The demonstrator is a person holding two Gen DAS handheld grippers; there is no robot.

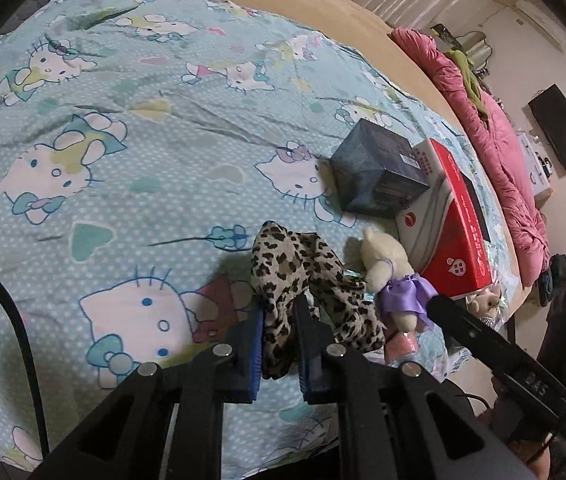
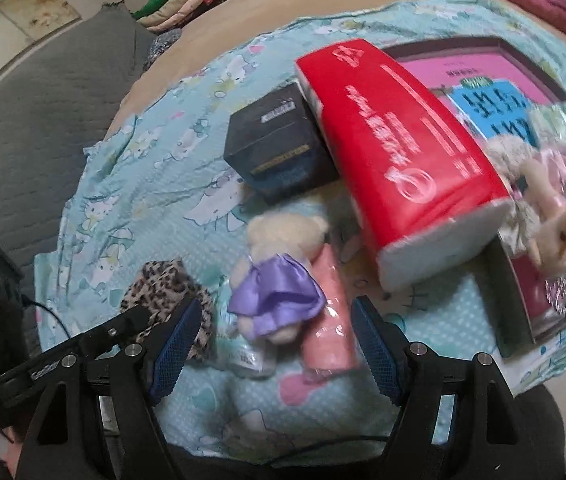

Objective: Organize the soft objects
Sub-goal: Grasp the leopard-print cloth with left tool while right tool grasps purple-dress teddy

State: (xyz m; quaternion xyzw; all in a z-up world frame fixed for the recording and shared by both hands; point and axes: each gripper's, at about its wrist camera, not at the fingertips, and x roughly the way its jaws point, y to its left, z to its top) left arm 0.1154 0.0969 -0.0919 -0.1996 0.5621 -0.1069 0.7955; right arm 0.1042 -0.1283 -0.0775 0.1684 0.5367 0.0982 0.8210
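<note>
While I lean over the bed (image 1: 83, 140), I count two boxes, one dark (image 1: 379, 172) and one red (image 1: 451, 220), two teddy bears, and one spotty scarf (image 1: 283, 280). The sheet is soft and blue with white cats. The bear (image 2: 279, 264) in a shiny purple dress is fluffy. My left hand-held gripper (image 1: 279, 344) is squeezed tight on the scarf. My right hand-held gripper (image 2: 275, 344) is wide apart around the bear and a pink pack (image 2: 327, 320).

Leopard scarf (image 1: 283, 280) (bunched) beside purple-dressed teddy (image 1: 393, 280).
</note>
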